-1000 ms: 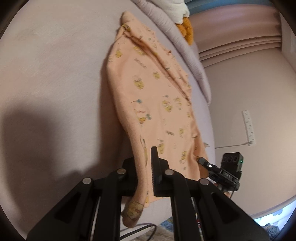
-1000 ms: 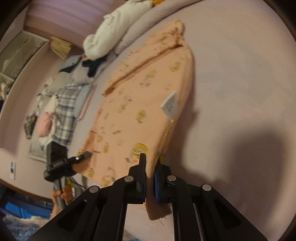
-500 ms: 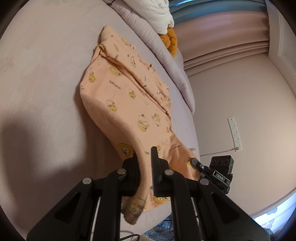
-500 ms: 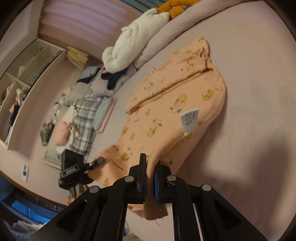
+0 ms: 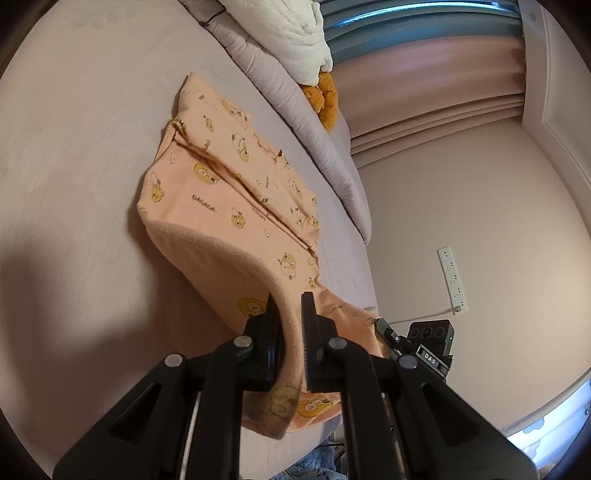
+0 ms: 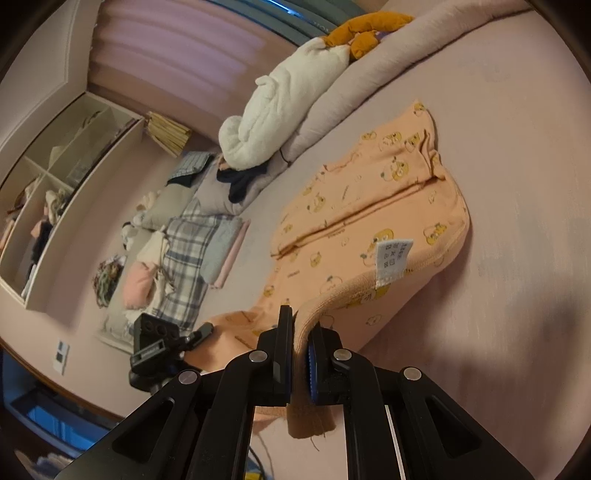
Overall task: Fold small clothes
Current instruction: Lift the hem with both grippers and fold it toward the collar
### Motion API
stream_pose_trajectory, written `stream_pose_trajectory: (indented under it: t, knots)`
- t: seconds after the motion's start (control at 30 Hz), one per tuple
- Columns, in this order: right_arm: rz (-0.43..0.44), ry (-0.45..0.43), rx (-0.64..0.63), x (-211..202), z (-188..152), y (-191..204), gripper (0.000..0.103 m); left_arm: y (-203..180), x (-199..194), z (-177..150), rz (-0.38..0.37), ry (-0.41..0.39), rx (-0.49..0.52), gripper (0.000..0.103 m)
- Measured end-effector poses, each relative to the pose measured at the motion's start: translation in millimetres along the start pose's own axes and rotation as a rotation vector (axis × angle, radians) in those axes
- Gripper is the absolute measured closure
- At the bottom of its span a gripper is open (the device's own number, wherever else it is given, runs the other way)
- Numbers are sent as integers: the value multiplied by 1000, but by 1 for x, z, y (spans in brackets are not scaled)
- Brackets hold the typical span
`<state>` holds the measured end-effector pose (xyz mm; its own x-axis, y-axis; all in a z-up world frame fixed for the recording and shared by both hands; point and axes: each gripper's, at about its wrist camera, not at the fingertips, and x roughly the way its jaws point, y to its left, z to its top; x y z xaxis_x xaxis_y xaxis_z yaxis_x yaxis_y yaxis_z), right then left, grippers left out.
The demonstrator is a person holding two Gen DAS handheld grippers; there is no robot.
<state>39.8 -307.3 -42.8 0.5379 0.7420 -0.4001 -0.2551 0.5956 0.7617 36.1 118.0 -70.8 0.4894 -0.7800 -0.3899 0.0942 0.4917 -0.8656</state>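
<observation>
A peach garment (image 5: 229, 206) is gripped by both claws above a bed. The left claw (image 5: 290, 317) is clamped on one corner of the raised hem, the cloth pinched between its black, ridged pads, and the right claw (image 6: 301, 332) is closed on the opposite corner in the same way, with a loose end of cloth hanging below its jaws. From the two claws the fabric is drawn forward and up in a curved fold, while the far part of the garment lies flat on the bed (image 5: 81, 122).

The fold is judged to be partly made: the lifted near edge has not yet been laid down on the far part, and any later folds are left to be done.

The cloth is seen to be soft and fairly thick, fleecy on the inside and smooth on the printed side, with small yellow cartoon figures scattered over it. A stitched seam is shown running lengthwise, and a white care label (image 6: 392, 261) is sewn to the hem. The bed cover is pale, matte and finely woven. Beyond the garment a long grey bolster (image 5: 295, 107), a white quilted blanket (image 6: 288, 99) and an orange soft toy (image 6: 364, 31) are seen.
</observation>
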Motion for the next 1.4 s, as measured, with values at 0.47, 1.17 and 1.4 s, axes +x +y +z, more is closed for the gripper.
stream_pose_trajectory:
  t: [0.47, 1.17, 1.4]
  knots:
    - [-8, -100, -73, 1, 54, 15, 93, -5, -1, 54, -49, -53, -20, 96]
    - [-140, -87, 70, 77, 166, -60, 93, 45, 70, 165, 70, -46, -142, 88]
    - [-129, -50, 84, 82, 164, -69, 93, 66, 59, 143, 131, 8, -131, 59]
